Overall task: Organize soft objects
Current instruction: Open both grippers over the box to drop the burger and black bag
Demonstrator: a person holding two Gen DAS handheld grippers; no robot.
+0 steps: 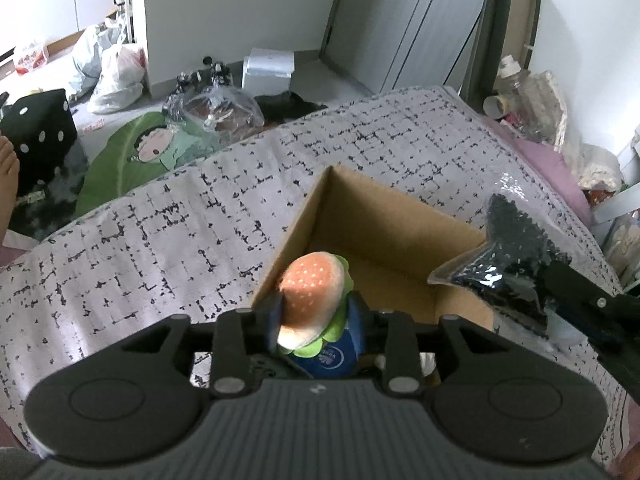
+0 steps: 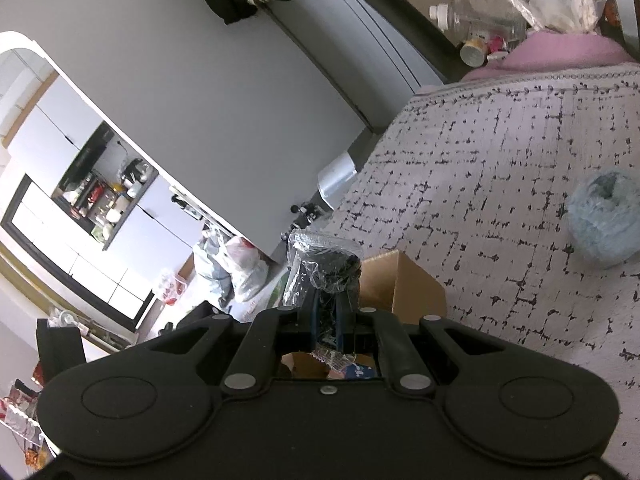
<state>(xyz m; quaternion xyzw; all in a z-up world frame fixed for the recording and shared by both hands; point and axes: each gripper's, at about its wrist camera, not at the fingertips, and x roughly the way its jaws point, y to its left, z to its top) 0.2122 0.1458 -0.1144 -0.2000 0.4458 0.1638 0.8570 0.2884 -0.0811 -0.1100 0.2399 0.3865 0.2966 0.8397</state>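
Only right view shows blue fluffy ball (image 2: 605, 216) on bedspread (image 2: 500, 184).

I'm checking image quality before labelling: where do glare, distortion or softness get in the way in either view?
Left wrist view: fisheye bends the bed edge; the burger plush in the left tool is sharp, and the clear bag of dark bits shows small highlights. Right wrist view: steeply tilted, walls curve; glare on the bag's plastic in the right tool hides its contents; the blue fluffy item looks soft.
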